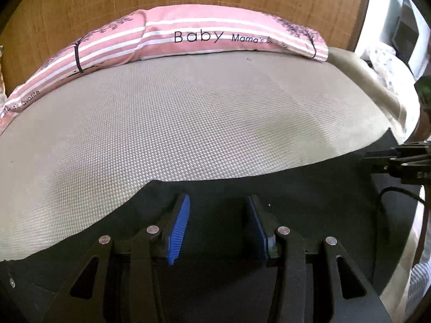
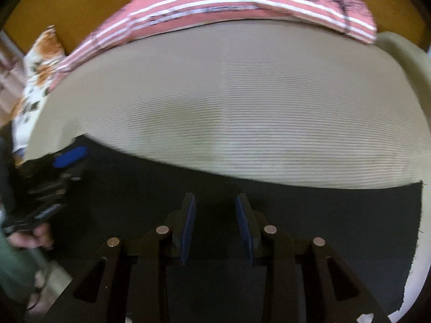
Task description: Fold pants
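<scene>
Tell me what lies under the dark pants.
The dark pants lie flat on the beige textured bed cover. What the cover looks like beneath them is hidden.

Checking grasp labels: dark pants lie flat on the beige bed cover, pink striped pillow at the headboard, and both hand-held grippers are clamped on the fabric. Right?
Not quite. Neither the left hand-held gripper nor the right hand-held gripper is clamped: each wrist view shows the jaws apart with only the flat dark pants beneath. Beige bed cover and pink striped pillow are as stated.

Bed (image 1: 188, 123) w/ pants (image 1: 309, 196), pillow (image 1: 188, 37)
</scene>
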